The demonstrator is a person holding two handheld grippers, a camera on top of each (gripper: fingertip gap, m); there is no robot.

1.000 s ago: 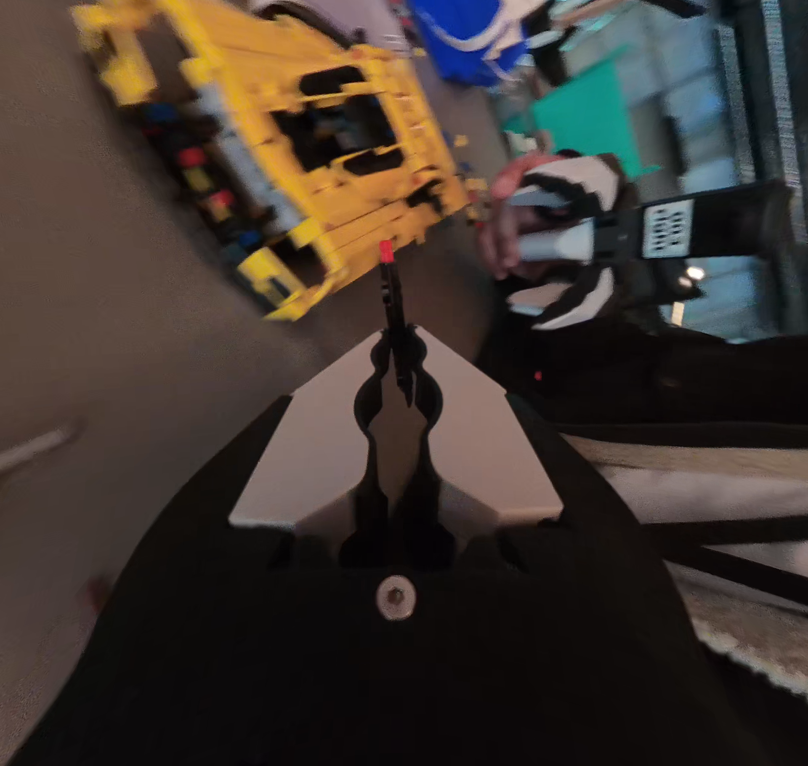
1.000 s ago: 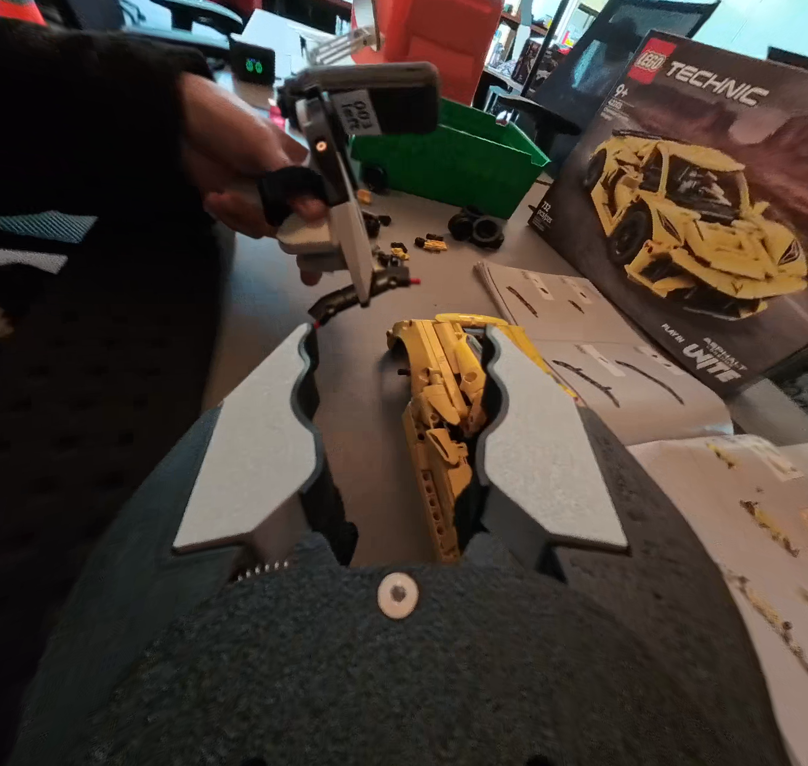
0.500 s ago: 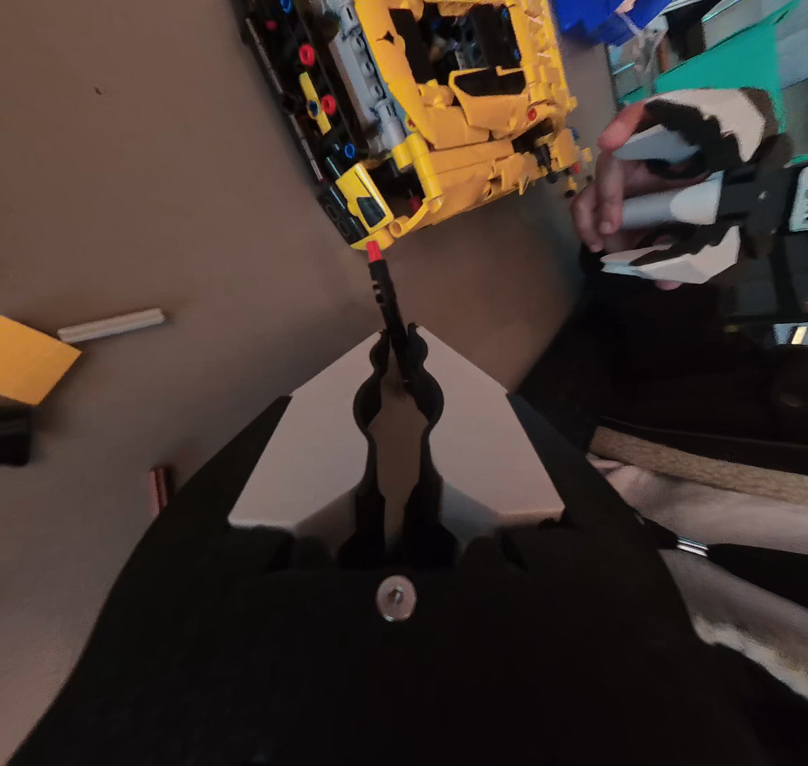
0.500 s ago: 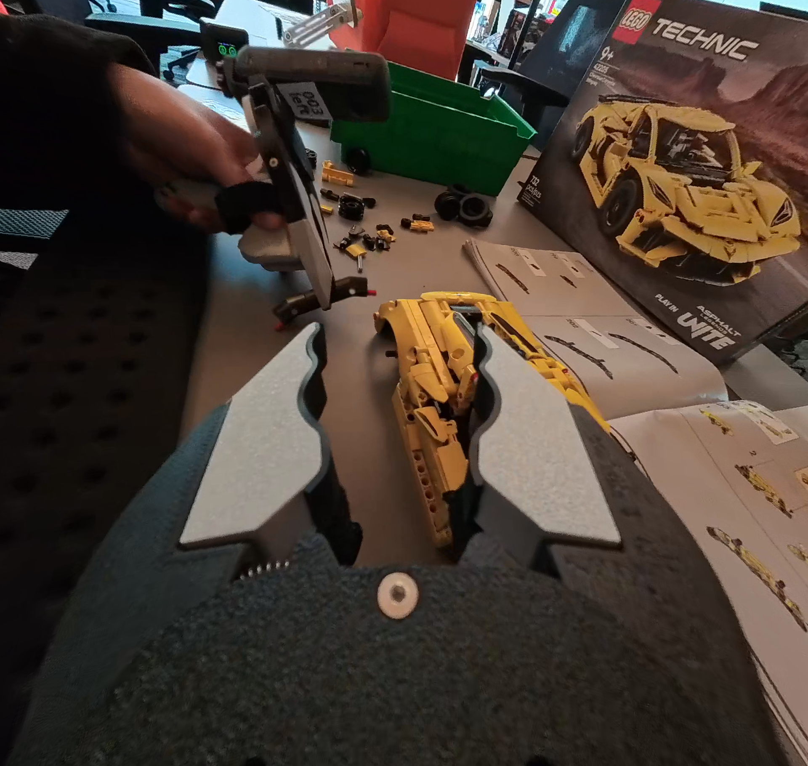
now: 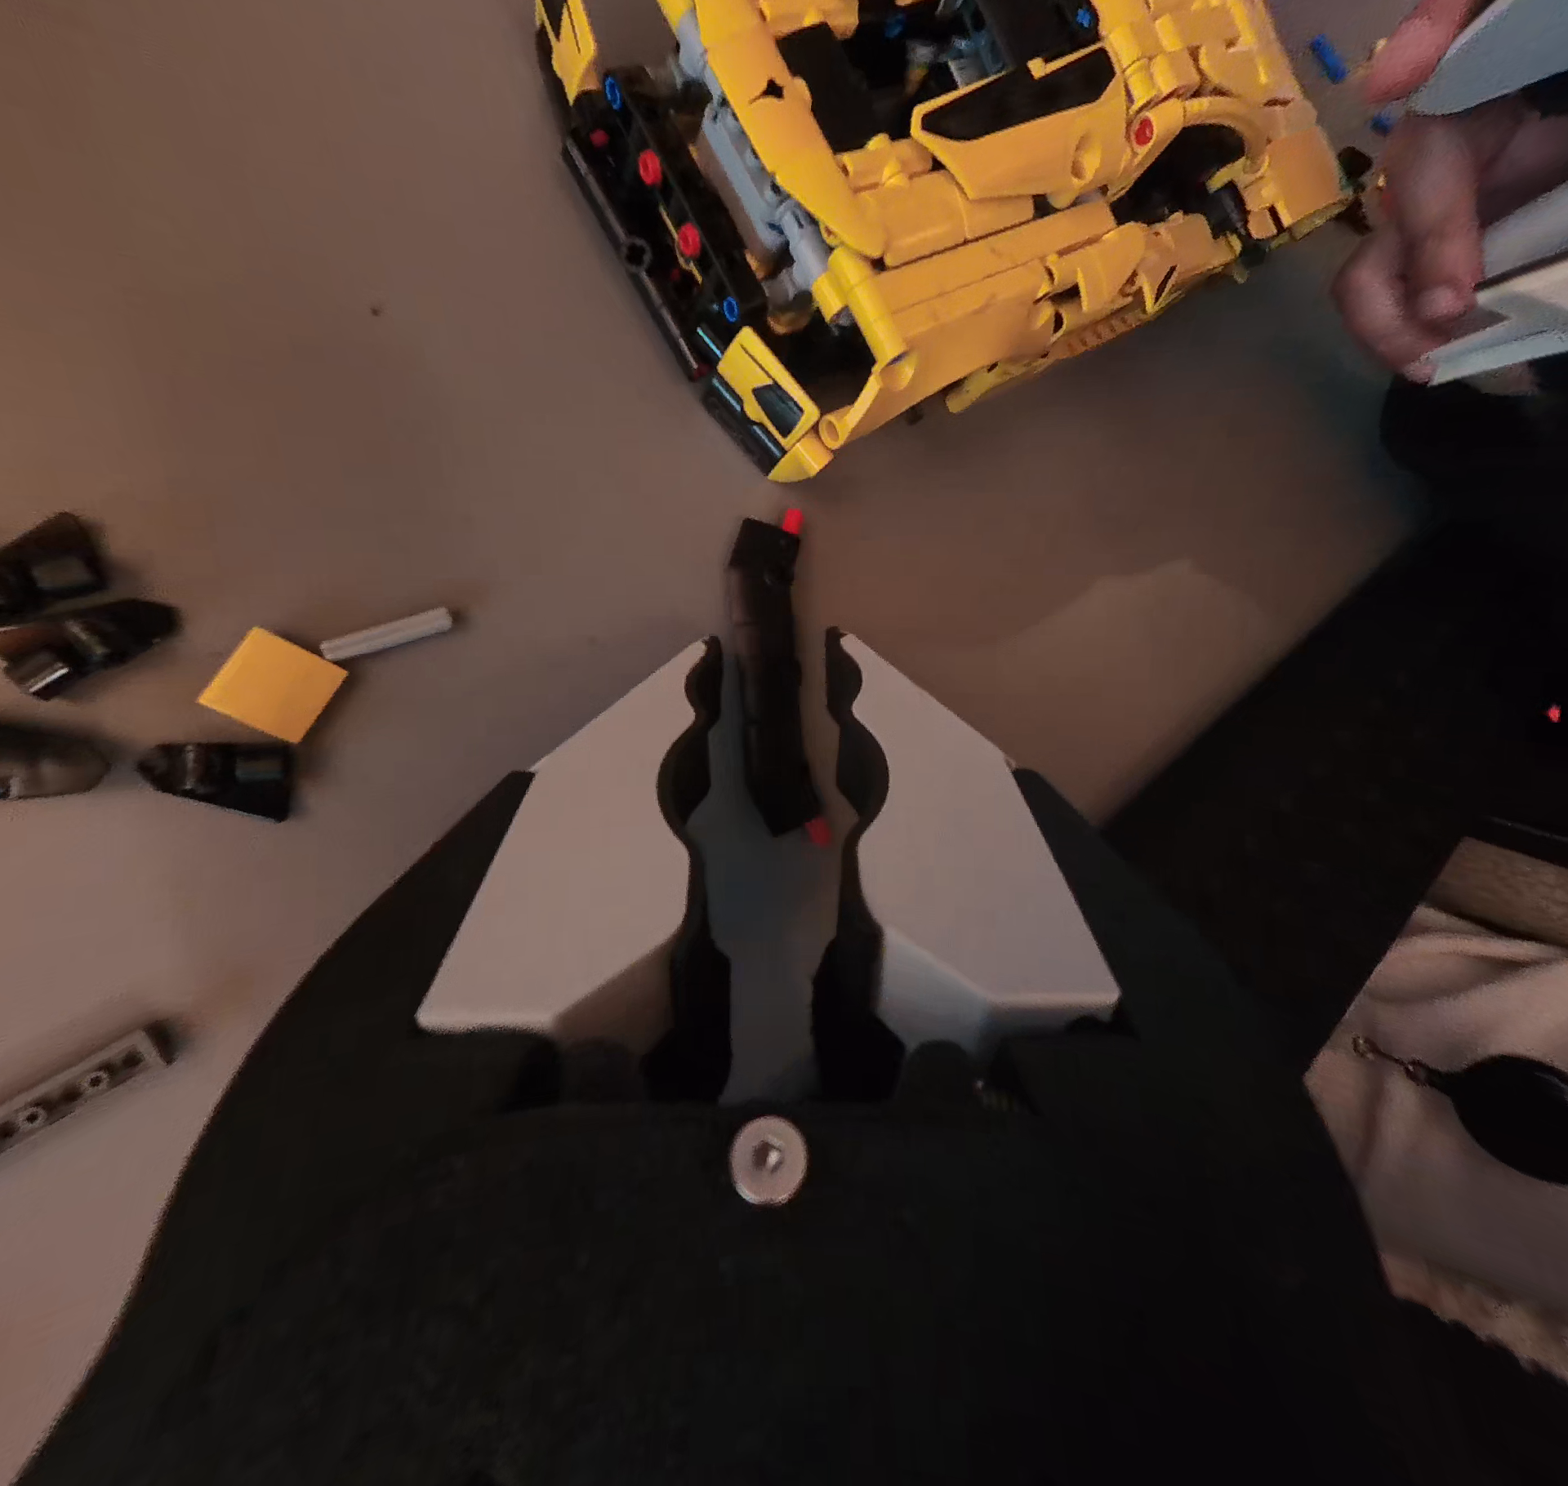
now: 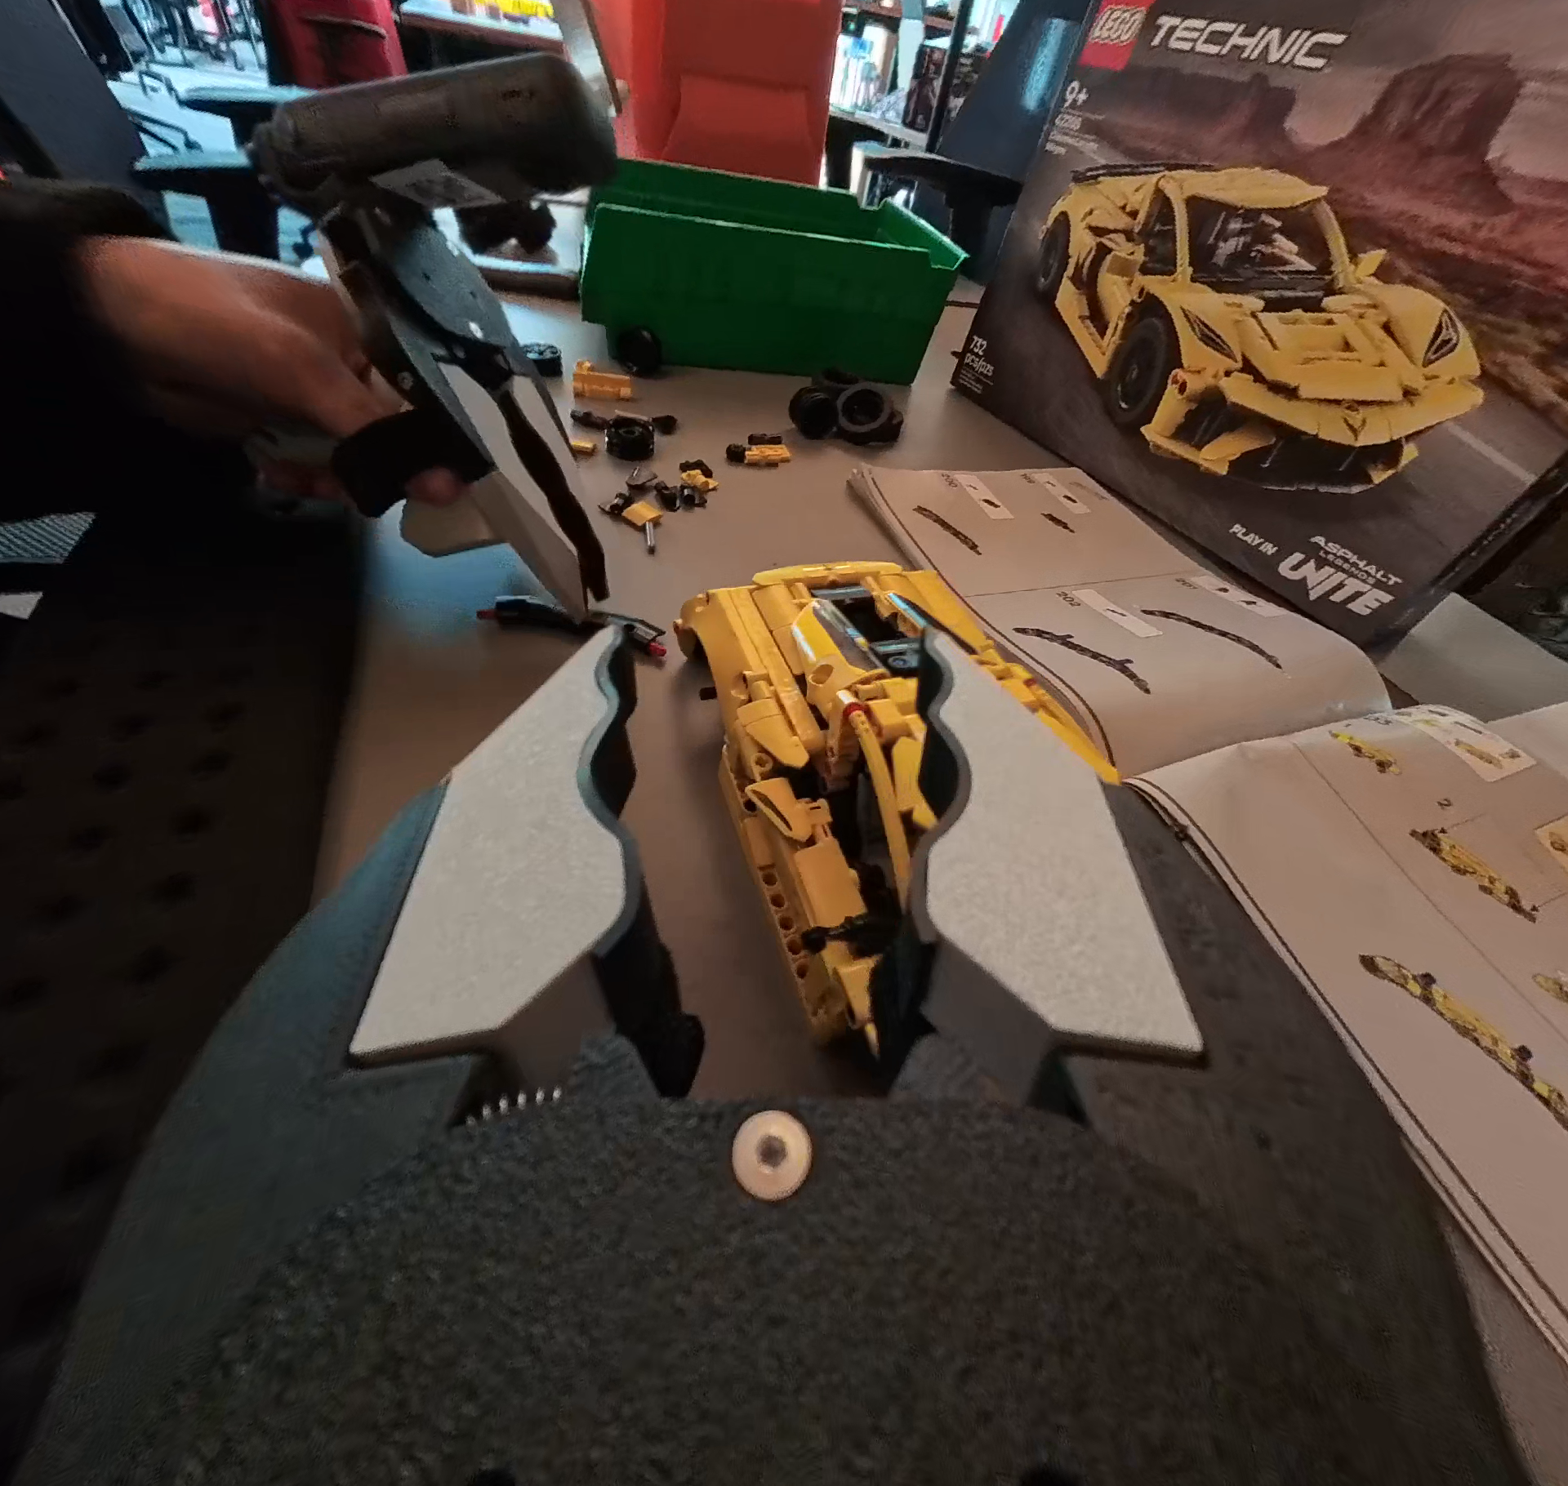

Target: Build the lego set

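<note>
**Bench check: left fingers apart around black piece, right fingers spread over car**

Left gripper (image 5: 770,639): fingers apart w/ a narrow gap. Black lego piece (image 5: 770,682), long, red pins at both ends, lies lengthwise in that gap. Left wrist view shows clearance on both sides; no pinch visible. Right wrist view has the same piece (image 6: 570,619) flat on the bench (image 5: 254,275), w/ the left gripper (image 6: 585,597) tips down at its middle.

Right gripper (image 6: 772,648): fingers wide, nothing between them gripped. It hangs above the rear part of the yellow lego car (image 6: 814,758); contact w/ car cannot be told.

Yellow lego car (image 5: 933,173) sits on the bench just far of the black piece, not touching it. Bodywork part-built; black frame w/ red and blue pins exposed along its left side.

Left of the left gripper: yellow tile (image 5: 271,682), grey axle (image 5: 386,633), several black panels (image 5: 216,777), grey beam (image 5: 81,1080).

Far side, right wrist view: green bin (image 6: 764,292), loose wheels (image 6: 840,415), scatter of small black and yellow parts (image 6: 662,470). Right of the car: open instruction booklet (image 6: 1103,597), set box (image 6: 1273,275) standing upright behind it.
</note>
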